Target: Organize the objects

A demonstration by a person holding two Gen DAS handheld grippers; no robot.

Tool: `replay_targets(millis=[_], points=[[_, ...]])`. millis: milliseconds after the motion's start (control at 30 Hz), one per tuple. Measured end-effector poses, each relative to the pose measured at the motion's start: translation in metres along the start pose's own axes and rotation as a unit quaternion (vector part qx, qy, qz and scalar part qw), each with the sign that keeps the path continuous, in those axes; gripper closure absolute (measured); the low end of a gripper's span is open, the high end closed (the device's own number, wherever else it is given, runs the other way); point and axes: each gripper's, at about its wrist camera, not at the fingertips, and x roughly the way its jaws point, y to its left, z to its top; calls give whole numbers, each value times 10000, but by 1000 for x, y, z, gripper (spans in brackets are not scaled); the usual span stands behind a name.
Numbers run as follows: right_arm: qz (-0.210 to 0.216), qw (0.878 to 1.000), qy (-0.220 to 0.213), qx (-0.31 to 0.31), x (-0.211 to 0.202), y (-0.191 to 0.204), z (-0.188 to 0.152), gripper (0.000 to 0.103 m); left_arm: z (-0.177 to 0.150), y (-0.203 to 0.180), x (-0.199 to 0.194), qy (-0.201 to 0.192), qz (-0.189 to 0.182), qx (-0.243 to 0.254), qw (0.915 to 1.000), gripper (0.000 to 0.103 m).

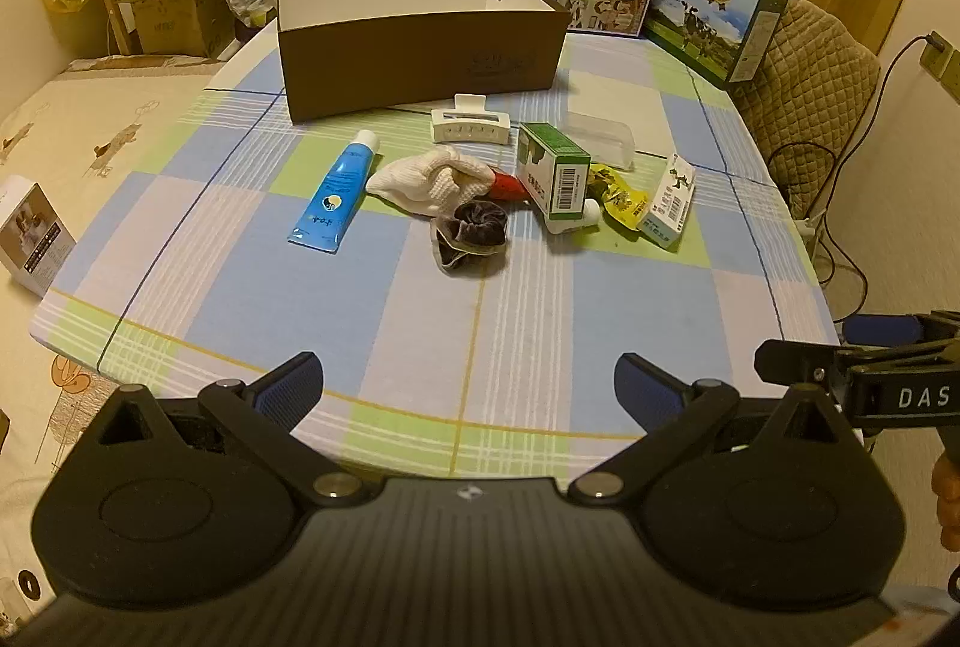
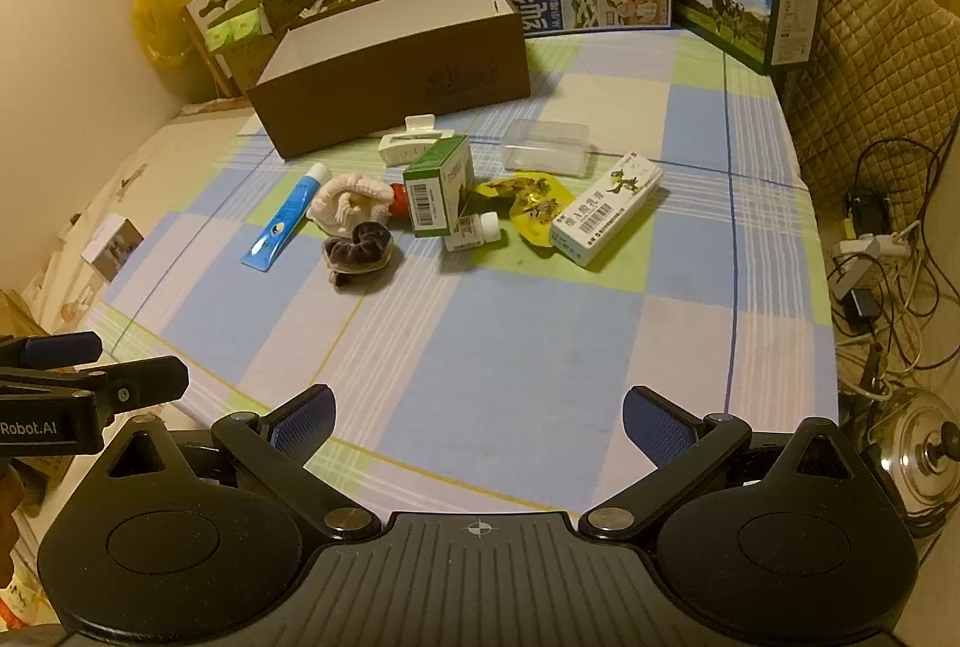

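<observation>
Left wrist view: the left hand-held gripper [image 1: 470, 389] hangs spread wide and empty over the desk's [image 1: 540, 323] near edge. The brown box [image 1: 420, 65] sits open-topped by the far edge, its long axis running left to right. Before it the blue tube [image 1: 339, 191] lies with its cap toward the box. A red item is mostly hidden under the white cloth [image 1: 429, 185].

Right wrist view: the right hand-held gripper [image 2: 479, 419] is likewise wide and empty. The white carton [image 2: 606, 209] lies slanted, its long axis pointing toward the far right corner. The small bottle [image 2: 474, 231] is partly hidden behind the green carton [image 2: 438, 191].
</observation>
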Motion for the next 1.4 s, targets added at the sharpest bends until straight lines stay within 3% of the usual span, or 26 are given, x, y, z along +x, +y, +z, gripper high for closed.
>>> replay_targets(millis=[1400], points=[[87, 9998, 80, -187, 3, 2, 1, 3, 0, 1, 0, 62, 48, -135, 9999, 1]])
